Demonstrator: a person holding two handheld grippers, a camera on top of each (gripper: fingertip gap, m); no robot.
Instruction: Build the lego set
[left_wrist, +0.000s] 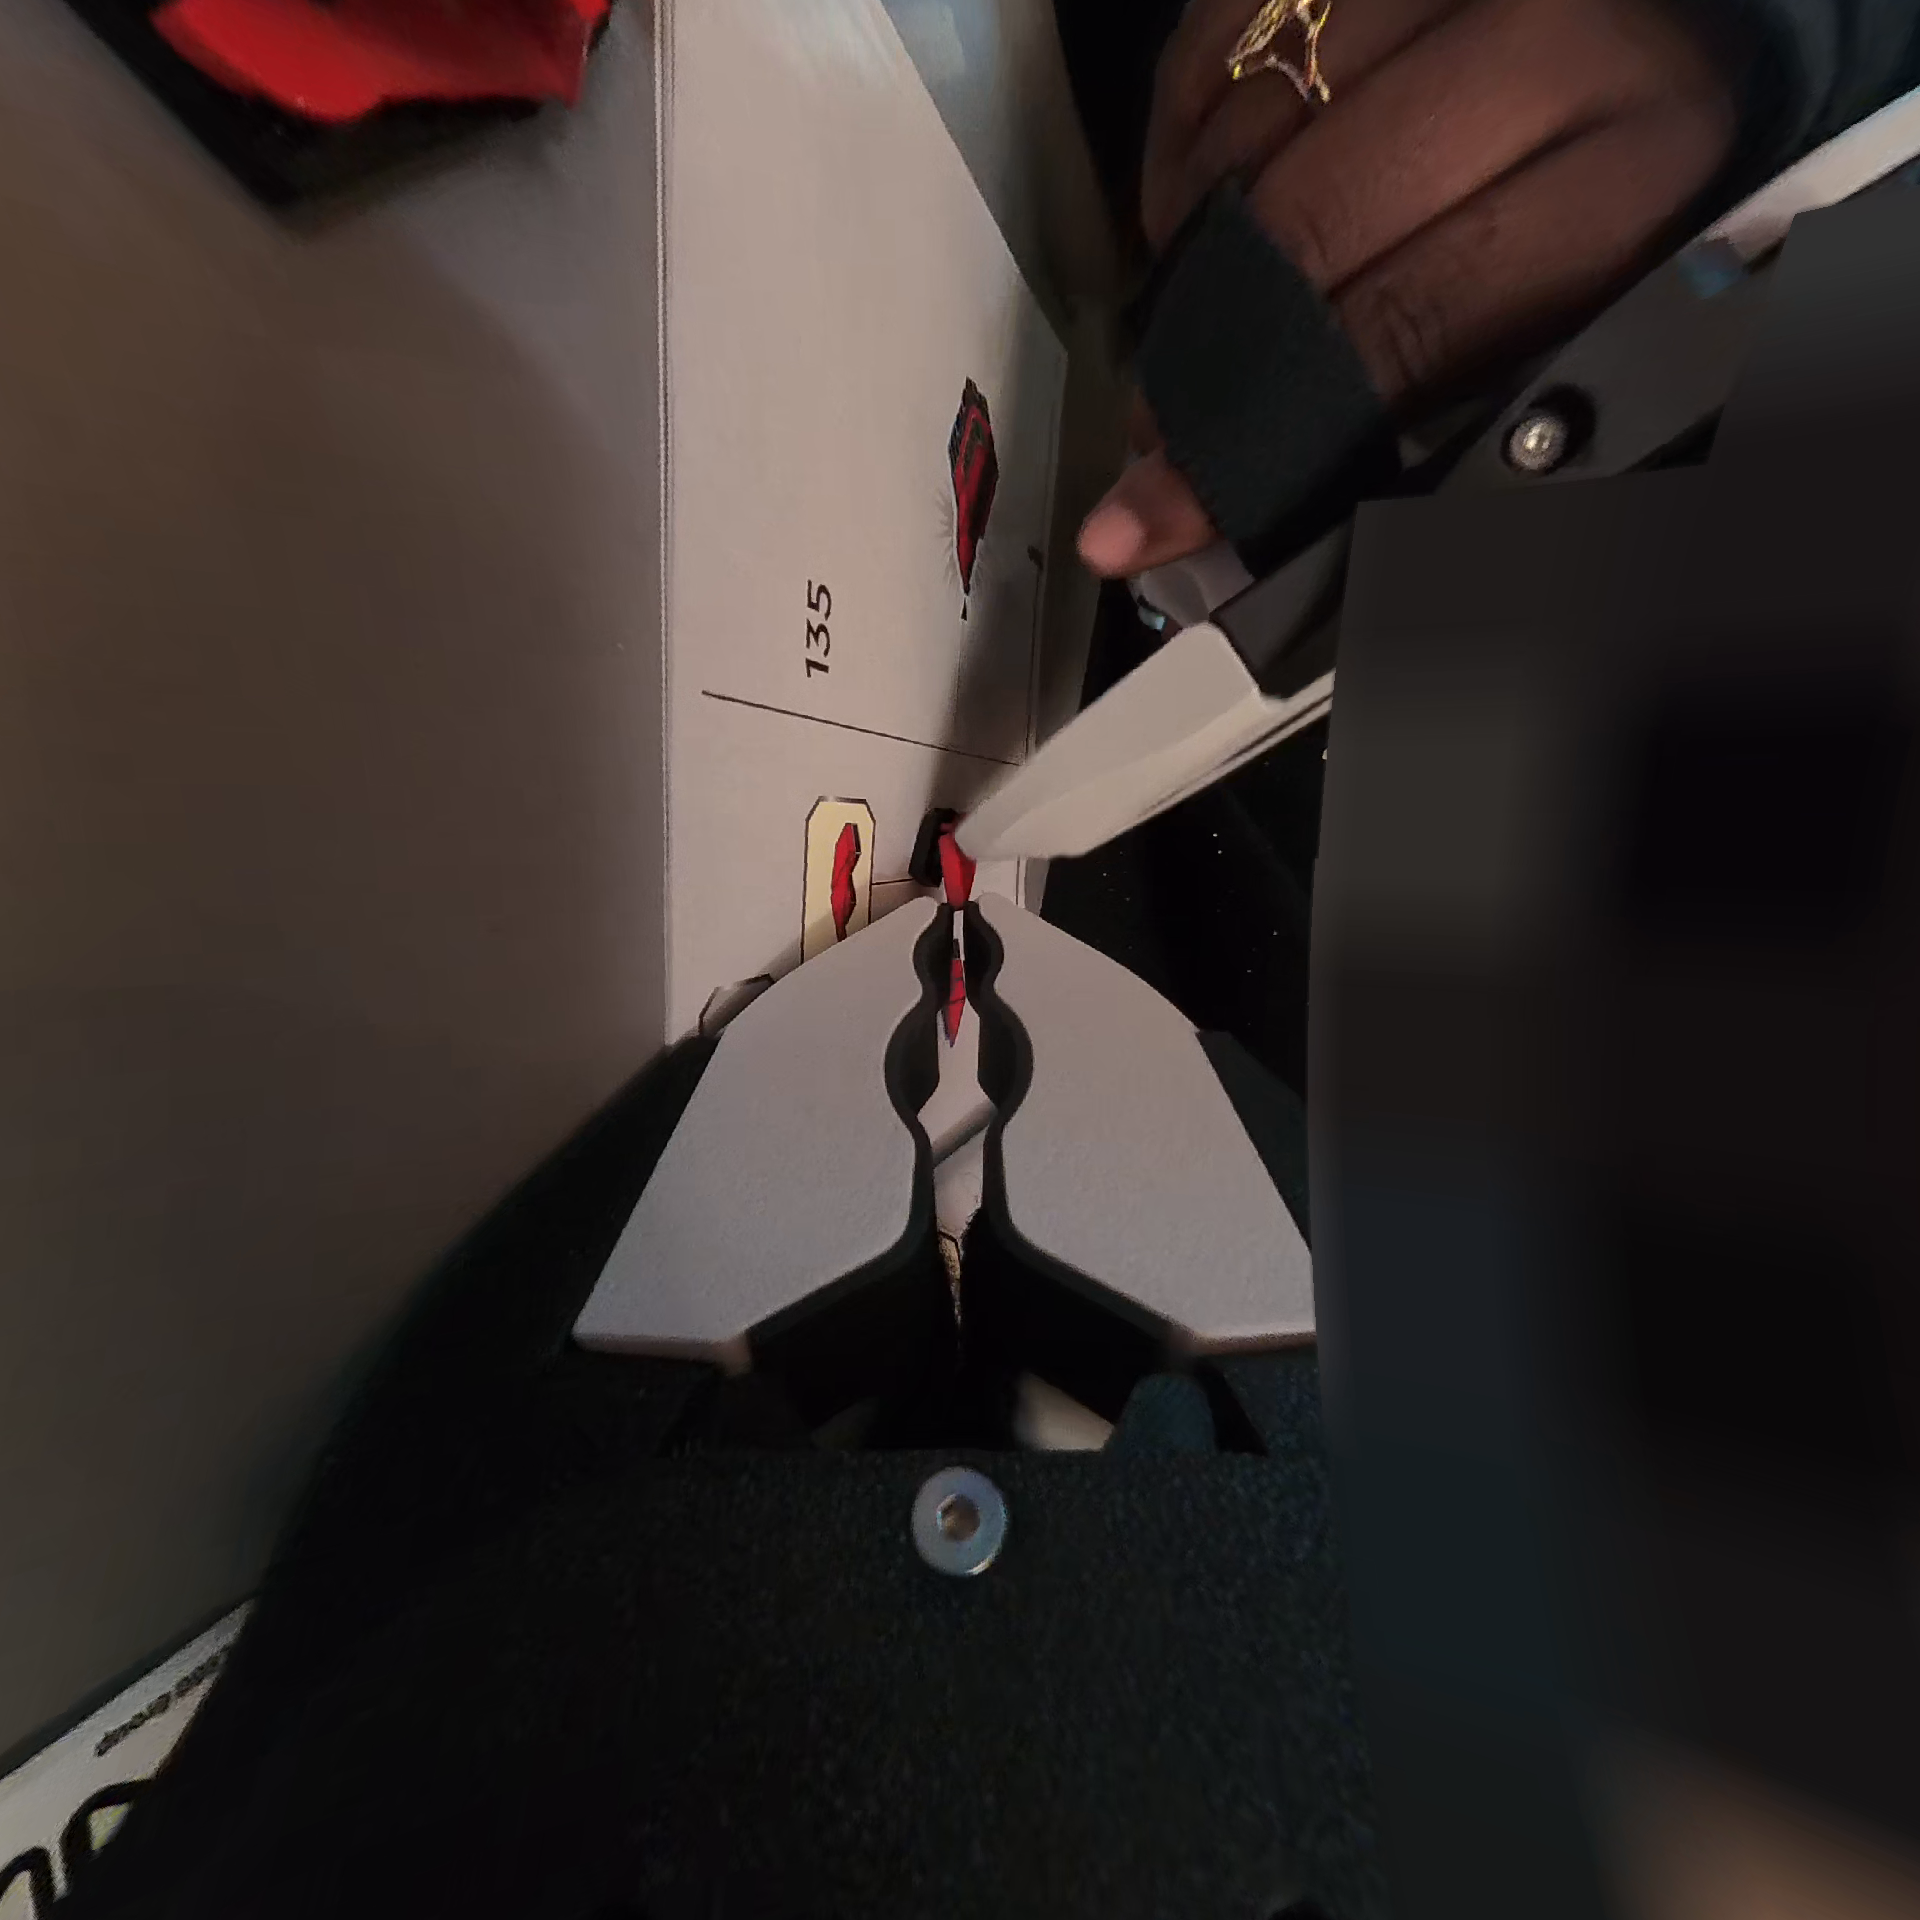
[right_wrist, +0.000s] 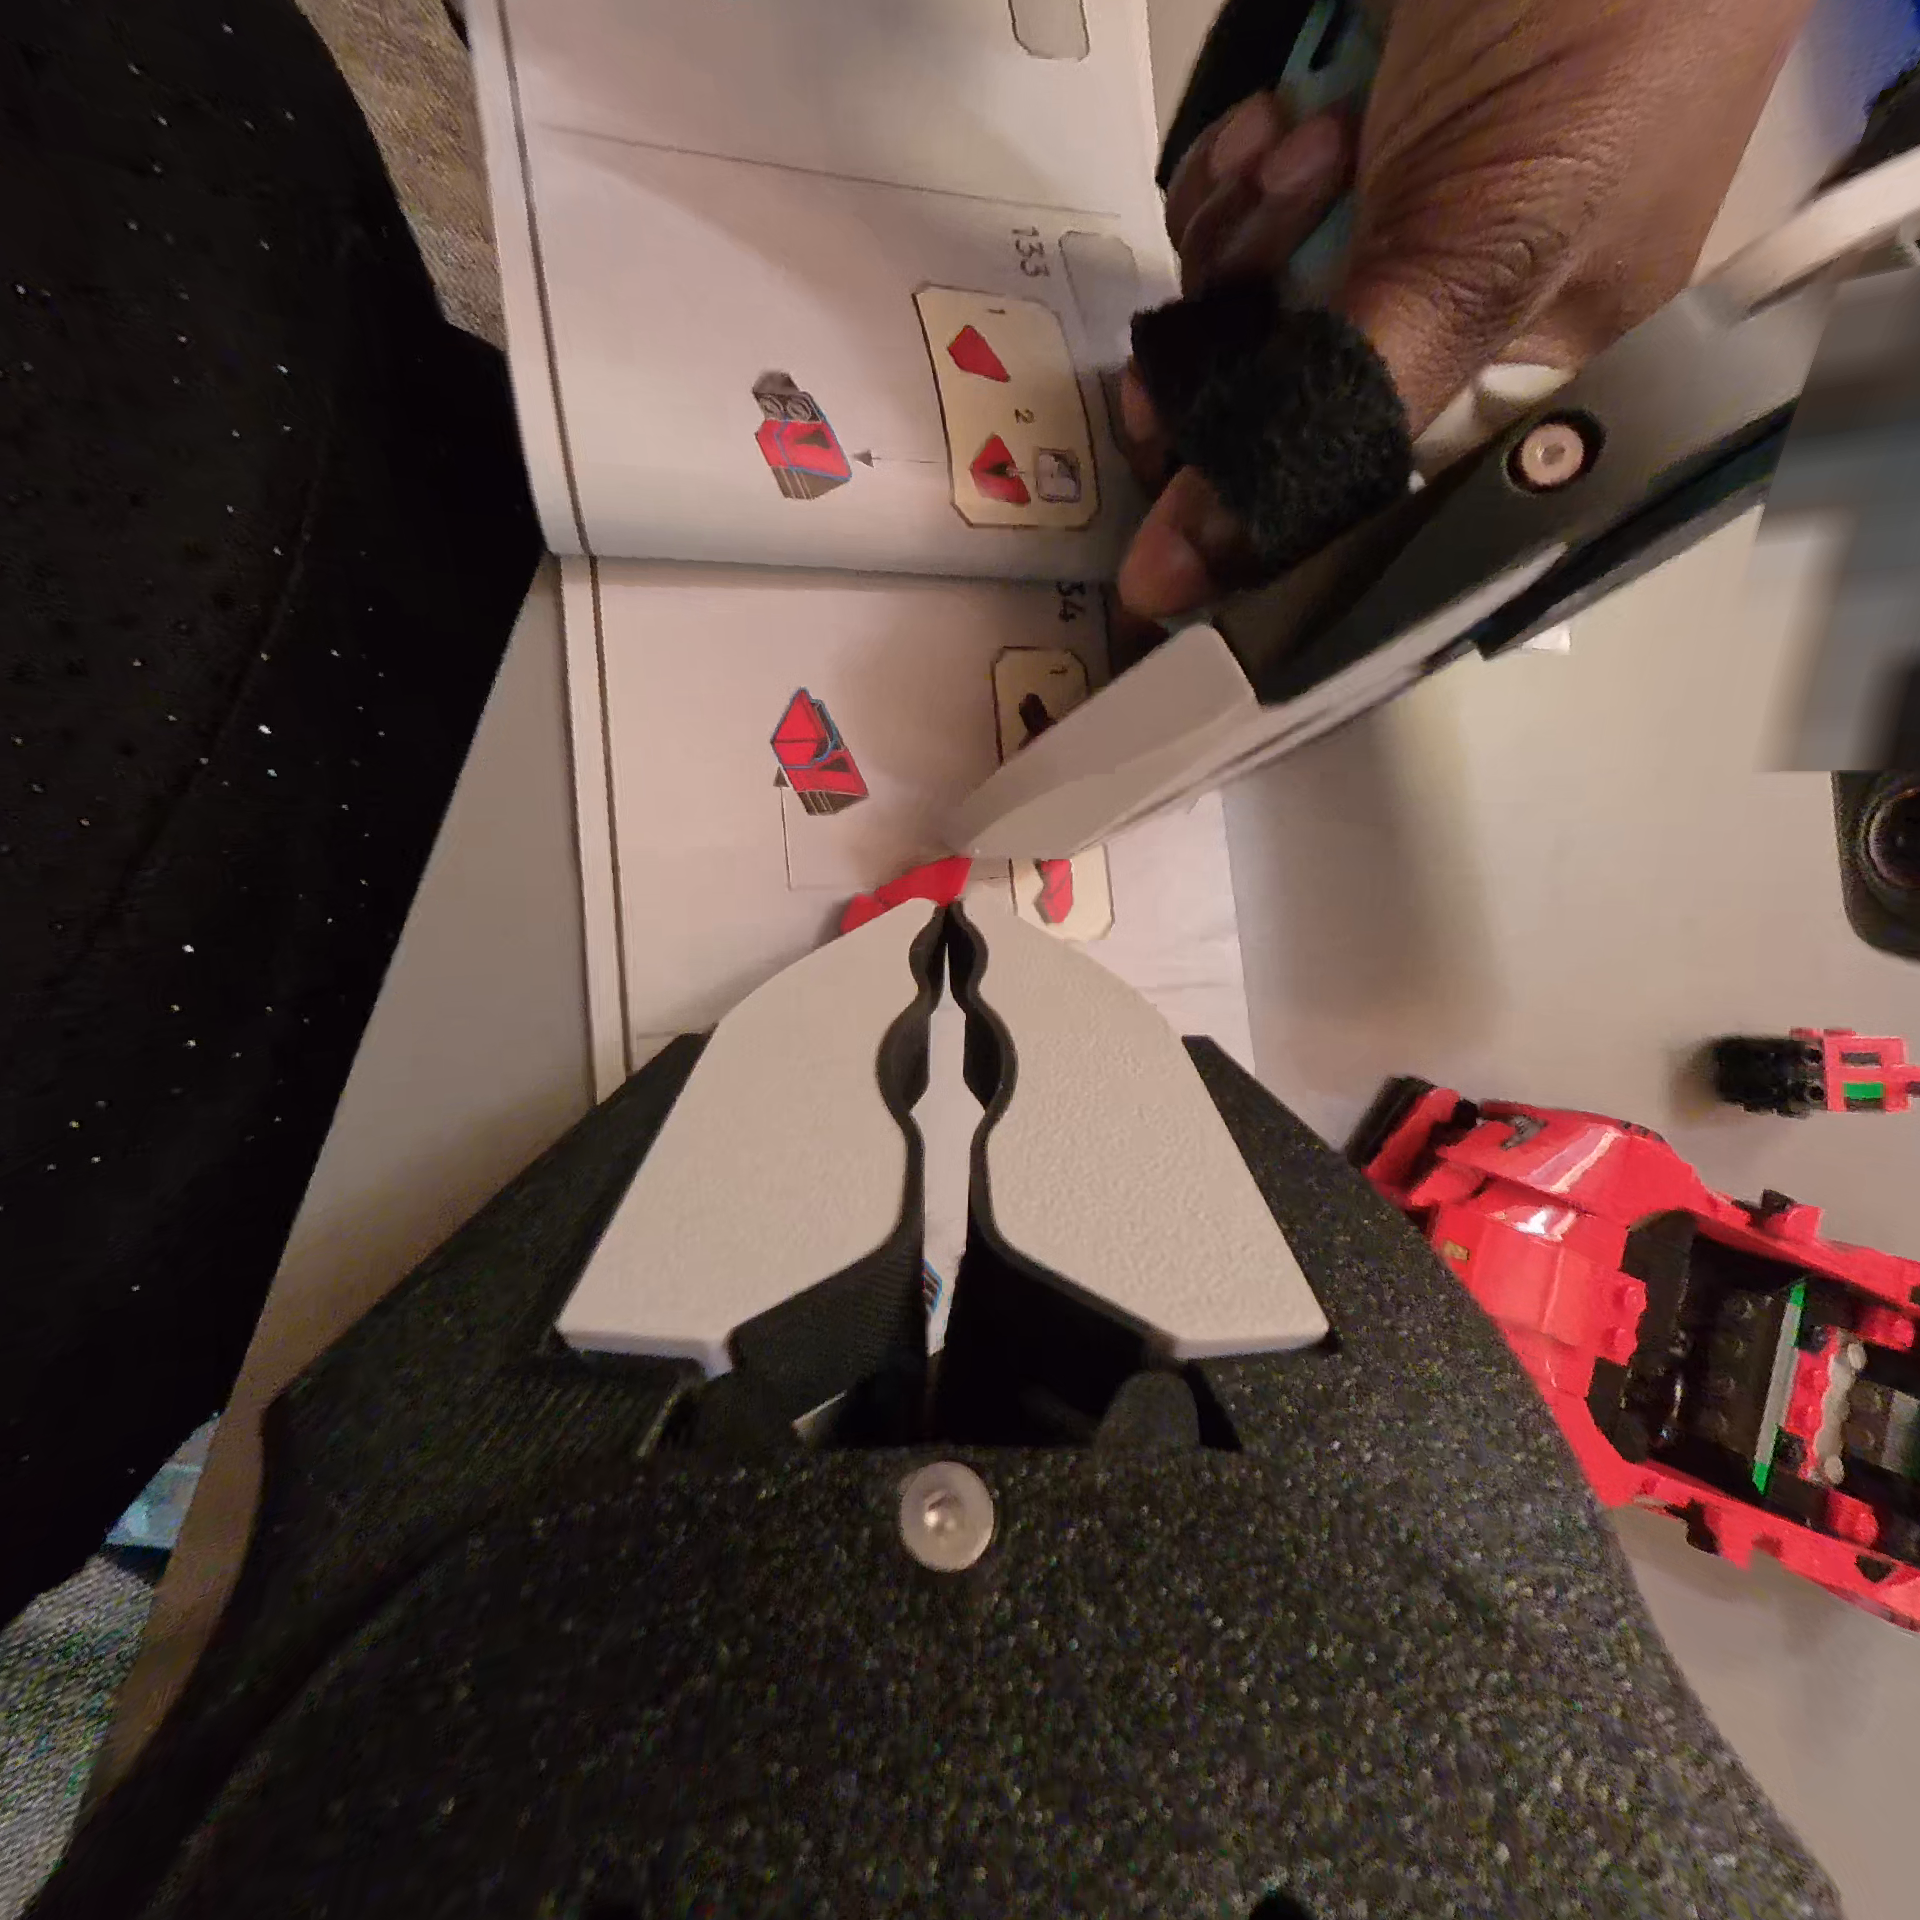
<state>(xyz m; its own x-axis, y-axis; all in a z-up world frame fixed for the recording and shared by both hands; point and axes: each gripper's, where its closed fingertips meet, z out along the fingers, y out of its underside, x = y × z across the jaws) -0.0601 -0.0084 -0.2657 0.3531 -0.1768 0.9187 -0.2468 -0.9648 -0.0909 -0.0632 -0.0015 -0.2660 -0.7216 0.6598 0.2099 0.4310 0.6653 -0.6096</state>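
Observation:
My left gripper (left_wrist: 958, 906) is shut on a small red lego piece (left_wrist: 954, 997), a thin sliver of it showing between its fingers. My right gripper (left_wrist: 971, 831) comes in from the upper right and meets it tip to tip, pinching a red and black bit (left_wrist: 943, 860) of the same small cluster. In the right wrist view my right gripper (right_wrist: 948, 912) is shut, with the red piece (right_wrist: 902, 894) just past its tip, and my left gripper's tip (right_wrist: 966, 844) touches it. Both hover over the open instruction booklet (left_wrist: 831, 416).
The booklet (right_wrist: 707, 312) lies open on a pale table. A part-built red and black lego car (right_wrist: 1621, 1299) lies at the right, with a small black and red sub-assembly (right_wrist: 1808, 1075) behind it. Dark fabric (right_wrist: 156, 623) is at the left. A hand (right_wrist: 1455, 208) holds the left gripper. Only a small space, under 4 cm, lies between the two pairs of fingers.

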